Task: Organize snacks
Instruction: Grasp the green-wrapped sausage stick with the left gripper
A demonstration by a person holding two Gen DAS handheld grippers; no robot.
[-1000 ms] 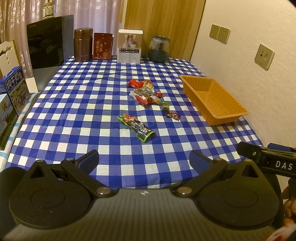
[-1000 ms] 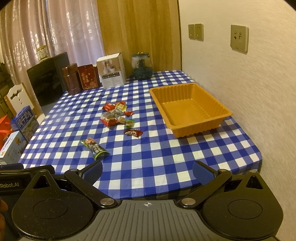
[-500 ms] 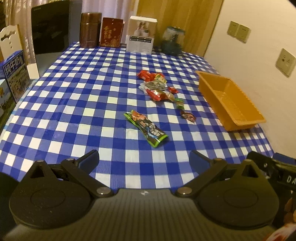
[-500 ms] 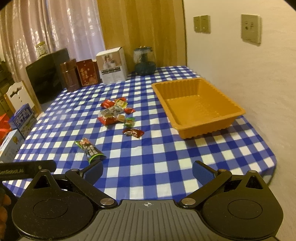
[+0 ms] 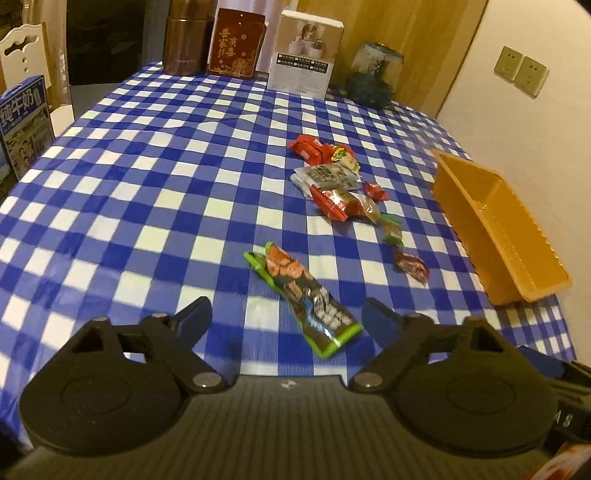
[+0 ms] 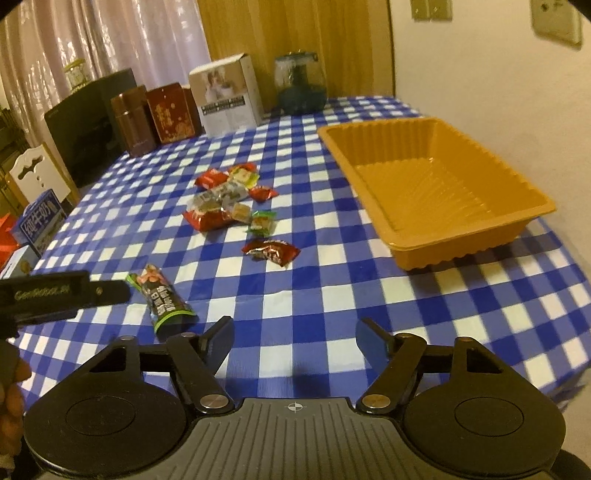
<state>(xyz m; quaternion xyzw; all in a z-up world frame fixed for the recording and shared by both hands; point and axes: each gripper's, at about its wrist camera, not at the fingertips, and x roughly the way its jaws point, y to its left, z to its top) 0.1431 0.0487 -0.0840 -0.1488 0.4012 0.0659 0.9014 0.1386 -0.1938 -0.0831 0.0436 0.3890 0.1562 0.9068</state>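
Note:
A green-edged snack packet (image 5: 304, 295) lies on the blue checked tablecloth just ahead of my left gripper (image 5: 286, 317), which is open and empty above it. The packet also shows in the right wrist view (image 6: 160, 297). A pile of red and silver snack packets (image 5: 334, 182) lies further back, with a small dark red candy (image 5: 410, 266) near an empty orange tray (image 5: 495, 229). My right gripper (image 6: 293, 338) is open and empty over the near table edge. The pile (image 6: 225, 201), the candy (image 6: 271, 251) and the tray (image 6: 476, 236) show in its view.
At the table's far edge stand a brown canister (image 5: 186, 35), a red box (image 5: 236, 46), a white box (image 5: 306, 55) and a glass jar (image 5: 373, 79). A blue milk carton (image 5: 24, 122) and a white chair stand off the left side. A wall is on the right.
Both grippers have moved forward over the table. The left one now hovers just short of the green-edged packet. Both stay open.

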